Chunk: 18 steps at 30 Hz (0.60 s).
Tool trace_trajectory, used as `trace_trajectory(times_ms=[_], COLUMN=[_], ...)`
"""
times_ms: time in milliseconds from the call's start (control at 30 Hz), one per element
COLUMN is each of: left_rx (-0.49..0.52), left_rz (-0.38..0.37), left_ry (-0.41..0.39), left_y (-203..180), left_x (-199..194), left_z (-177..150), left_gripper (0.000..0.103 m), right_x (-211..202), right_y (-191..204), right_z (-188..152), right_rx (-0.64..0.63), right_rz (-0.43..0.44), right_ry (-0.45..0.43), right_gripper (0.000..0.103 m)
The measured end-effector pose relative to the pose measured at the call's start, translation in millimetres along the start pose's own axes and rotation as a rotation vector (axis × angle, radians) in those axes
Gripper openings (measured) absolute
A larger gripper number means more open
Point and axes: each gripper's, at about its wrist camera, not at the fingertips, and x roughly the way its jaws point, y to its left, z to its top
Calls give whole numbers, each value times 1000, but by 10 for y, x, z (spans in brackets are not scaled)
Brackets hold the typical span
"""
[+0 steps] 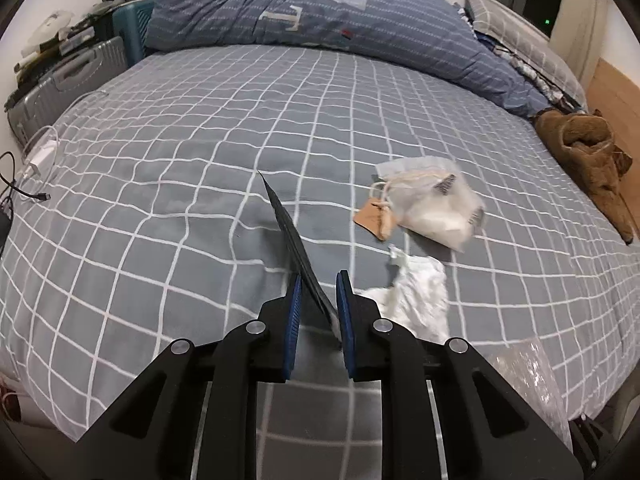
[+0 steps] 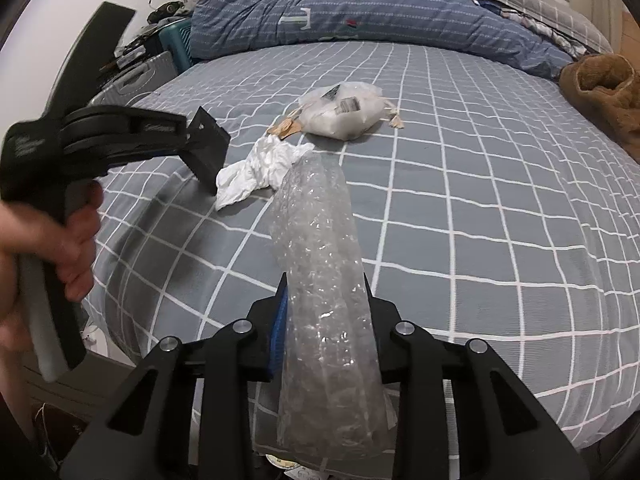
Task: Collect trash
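Left gripper (image 1: 318, 280) and right gripper (image 2: 325, 292) both angled downward, fingers clamped.

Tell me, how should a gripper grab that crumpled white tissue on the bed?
Probably pinch the crumpled white tissue at its raised, bunched middle, coming down from above. It lies loose on the bed sheet, with folds standing up that pads can close around; its flat edges offer little to catch.
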Motion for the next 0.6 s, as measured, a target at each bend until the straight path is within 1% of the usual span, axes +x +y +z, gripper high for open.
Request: trace_trajectory(times_ms=[167, 233, 300, 333, 433, 467, 500, 600], left_rx=[12, 11, -15, -24, -18, -16, -11, -9], left_rz=[10, 19, 22, 24, 61, 62, 65, 52], left_ry=[4, 17, 18, 16, 32, 39, 43, 37], left_y=[-9, -1, 37, 49, 57, 58, 59, 78], left_x=[-25, 31, 60, 73, 176, 199, 217, 210], left_z=[-108, -131, -128, -114, -89, -84, -78, -71], left_gripper=[13, 13, 14, 16, 16, 16, 15, 5], right_x=[-78, -102, -106, -105, -73, -68, -60, -43], right_y=[-43, -57, -66, -69, -83, -83, -85, -99], right_z=[9, 4, 11, 12, 14, 6, 5, 9], right_rx=[13, 18, 17, 16, 22, 21, 20, 26], right_rz=[-4, -3, -3, -4, -6, -7, -8, -11], right_ry=[-16, -18, -18, -18, -11, -10, -8, -5], right_gripper=[29, 29, 29, 29, 29, 29, 29, 29])
